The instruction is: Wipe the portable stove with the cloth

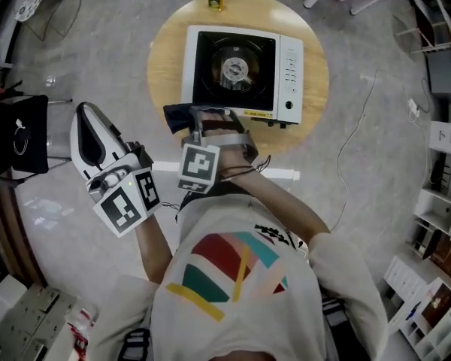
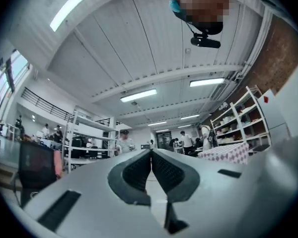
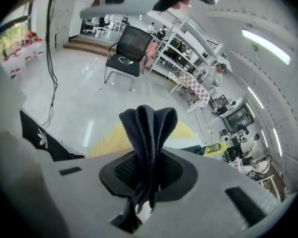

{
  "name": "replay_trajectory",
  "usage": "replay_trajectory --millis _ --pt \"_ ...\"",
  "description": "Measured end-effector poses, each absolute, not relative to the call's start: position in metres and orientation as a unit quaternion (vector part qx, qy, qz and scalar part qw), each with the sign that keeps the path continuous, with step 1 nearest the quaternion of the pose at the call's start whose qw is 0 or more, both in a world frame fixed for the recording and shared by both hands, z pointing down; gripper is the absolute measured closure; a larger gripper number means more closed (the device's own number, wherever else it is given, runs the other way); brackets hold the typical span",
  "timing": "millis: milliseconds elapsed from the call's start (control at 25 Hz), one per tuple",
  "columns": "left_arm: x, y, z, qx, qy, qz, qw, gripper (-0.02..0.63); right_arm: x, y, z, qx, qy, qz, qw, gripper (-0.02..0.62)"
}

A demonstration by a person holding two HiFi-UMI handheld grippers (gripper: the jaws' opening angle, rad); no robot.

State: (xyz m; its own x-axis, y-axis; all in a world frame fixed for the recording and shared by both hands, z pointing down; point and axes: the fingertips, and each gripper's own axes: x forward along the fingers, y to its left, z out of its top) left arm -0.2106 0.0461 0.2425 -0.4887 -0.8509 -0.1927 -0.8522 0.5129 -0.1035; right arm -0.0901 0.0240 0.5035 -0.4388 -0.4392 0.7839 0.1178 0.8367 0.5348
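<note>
Holding the cloth [image 3: 148,128] bunched in the right tongs [image 3: 150,170], clamped shut on it, just off the near-left corner of the portable stove [image 1: 240,70] on the round worktop [image 1: 164,66]. Looks staged to start wiping. Left tongs [image 2: 151,168] pinched together, empty, parked aside pointing up, clear of the stroke.

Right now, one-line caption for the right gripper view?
Right tool clamped on a folded dark cloth, round wooden table beyond.

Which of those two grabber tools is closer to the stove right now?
The right gripper: it holds the cloth at the near left corner of the stove. The left gripper is off the table, farther left.
</note>
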Motion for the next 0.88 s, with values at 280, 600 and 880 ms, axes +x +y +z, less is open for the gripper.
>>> replay_trajectory --millis 280,600,880 --pt "-0.233 0.113 0.259 -0.43 0.899 -0.012 0.086 0.598 -0.103 0.031 0.538 0.092 -0.762 -0.315 0.558 0.563" --pt "-0.226 0.114 0.247 -0.441 0.892 -0.004 0.098 0.598 -0.102 0.032 0.528 0.103 -0.777 -0.282 0.553 0.563" --pt "-0.196 0.085 0.251 -0.487 0.869 0.013 0.093 0.598 -0.05 0.016 0.533 0.13 -0.775 -0.27 0.557 0.563"
